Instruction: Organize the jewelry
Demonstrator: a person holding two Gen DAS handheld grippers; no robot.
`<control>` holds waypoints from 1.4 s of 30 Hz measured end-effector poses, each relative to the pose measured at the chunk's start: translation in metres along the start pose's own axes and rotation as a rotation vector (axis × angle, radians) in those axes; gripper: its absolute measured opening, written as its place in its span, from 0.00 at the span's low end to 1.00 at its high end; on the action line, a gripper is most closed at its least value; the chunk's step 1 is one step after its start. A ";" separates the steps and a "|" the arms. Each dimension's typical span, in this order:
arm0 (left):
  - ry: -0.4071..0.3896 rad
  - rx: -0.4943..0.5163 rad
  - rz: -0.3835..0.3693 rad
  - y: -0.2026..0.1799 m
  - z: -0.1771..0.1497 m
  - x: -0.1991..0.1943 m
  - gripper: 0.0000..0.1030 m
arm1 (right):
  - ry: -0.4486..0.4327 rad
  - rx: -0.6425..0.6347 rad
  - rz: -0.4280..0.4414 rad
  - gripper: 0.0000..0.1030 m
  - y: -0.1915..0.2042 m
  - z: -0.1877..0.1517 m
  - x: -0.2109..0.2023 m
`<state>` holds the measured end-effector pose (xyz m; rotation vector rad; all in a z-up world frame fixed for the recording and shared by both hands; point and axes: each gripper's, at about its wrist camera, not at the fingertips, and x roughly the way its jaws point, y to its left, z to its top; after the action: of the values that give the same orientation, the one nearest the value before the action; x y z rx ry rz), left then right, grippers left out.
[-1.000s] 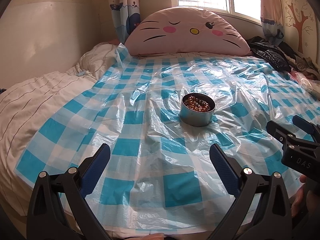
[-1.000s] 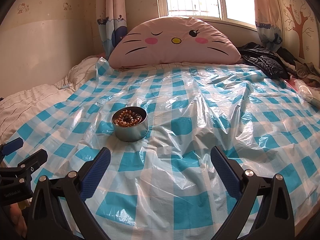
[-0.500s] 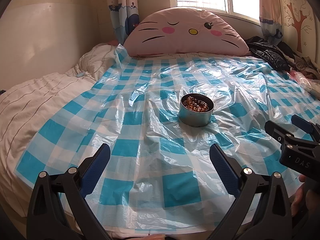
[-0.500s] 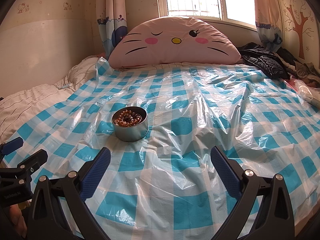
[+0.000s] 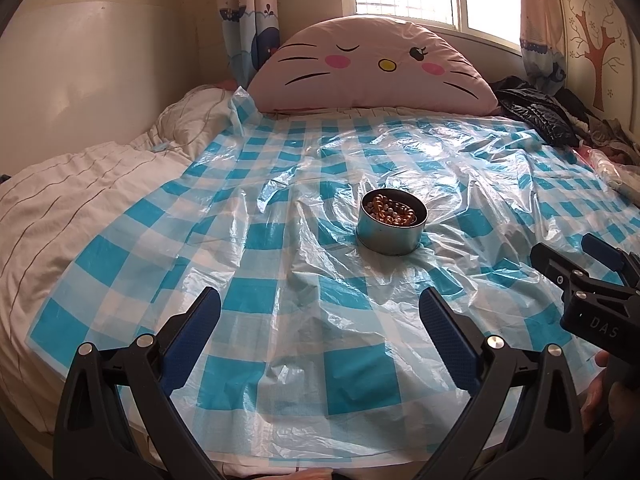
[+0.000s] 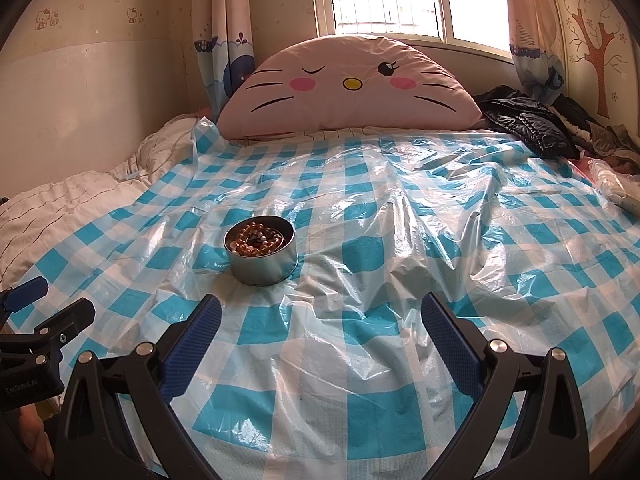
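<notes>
A round metal tin (image 5: 390, 236) stands on the blue-and-white checked plastic sheet (image 5: 280, 264) on the bed; it also shows in the right wrist view (image 6: 262, 265). A brown bead bracelet (image 5: 394, 211) lies coiled inside it, and shows in the right wrist view (image 6: 258, 239) too. My left gripper (image 5: 319, 318) is open and empty, well short of the tin. My right gripper (image 6: 320, 320) is open and empty, to the tin's right and nearer me. Each gripper shows at the edge of the other's view.
A pink cat-face pillow (image 6: 348, 84) leans at the head of the bed under a window. A black jacket (image 6: 528, 124) and other clothes lie at the back right. A white quilt (image 5: 80, 184) covers the bed's left side.
Almost nothing has moved. The left view has drifted slightly, so the tin sits a little further left in it. Both grippers stay open.
</notes>
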<state>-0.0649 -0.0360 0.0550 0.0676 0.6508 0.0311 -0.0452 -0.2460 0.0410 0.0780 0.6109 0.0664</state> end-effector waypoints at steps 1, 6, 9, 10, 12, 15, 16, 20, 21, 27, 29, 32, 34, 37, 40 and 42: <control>0.000 0.000 0.000 0.000 0.000 0.000 0.93 | 0.000 0.000 0.000 0.93 0.000 0.000 0.000; 0.001 -0.006 -0.004 0.001 -0.001 0.000 0.93 | -0.008 -0.003 0.002 0.93 0.000 0.000 0.000; 0.001 -0.014 -0.007 0.001 0.000 0.000 0.93 | -0.015 -0.007 0.004 0.93 -0.001 0.000 -0.001; 0.001 -0.016 -0.009 0.001 -0.001 0.000 0.93 | -0.018 -0.009 0.004 0.93 -0.001 0.000 -0.002; 0.000 -0.013 -0.009 0.002 -0.001 0.000 0.93 | -0.024 -0.012 0.004 0.93 -0.001 -0.001 -0.003; -0.005 -0.015 -0.015 0.001 -0.002 -0.001 0.93 | -0.021 -0.016 -0.006 0.93 0.000 -0.002 -0.003; -0.006 -0.017 -0.018 0.001 -0.002 -0.001 0.93 | -0.019 -0.017 -0.007 0.93 0.001 -0.002 -0.003; -0.008 -0.034 -0.035 0.003 -0.002 -0.002 0.93 | -0.023 -0.011 -0.009 0.93 -0.001 -0.002 -0.004; -0.009 -0.038 -0.039 0.004 -0.003 -0.003 0.93 | -0.023 -0.009 -0.011 0.93 -0.001 -0.002 -0.003; -0.010 -0.030 -0.009 0.004 -0.003 -0.004 0.93 | -0.020 -0.007 -0.014 0.93 -0.002 -0.002 -0.003; -0.004 -0.028 -0.002 0.004 -0.002 -0.004 0.93 | -0.021 -0.006 -0.013 0.93 -0.002 -0.002 -0.003; 0.012 -0.024 0.031 0.008 0.000 -0.001 0.93 | -0.021 -0.006 -0.012 0.93 -0.003 -0.002 -0.003; 0.018 -0.021 0.038 0.009 0.001 -0.001 0.93 | -0.021 -0.005 -0.012 0.93 -0.003 -0.002 -0.003; 0.013 -0.050 0.031 0.014 0.003 -0.003 0.93 | -0.020 -0.005 -0.012 0.93 -0.003 -0.002 -0.003; 0.011 -0.049 0.038 0.014 0.005 -0.003 0.93 | -0.022 -0.008 -0.011 0.93 -0.003 -0.002 -0.003; 0.018 -0.024 0.047 0.011 0.005 -0.001 0.93 | -0.021 -0.006 -0.010 0.93 -0.003 -0.002 -0.003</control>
<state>-0.0629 -0.0258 0.0607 0.0593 0.6668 0.0853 -0.0483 -0.2493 0.0404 0.0695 0.5900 0.0577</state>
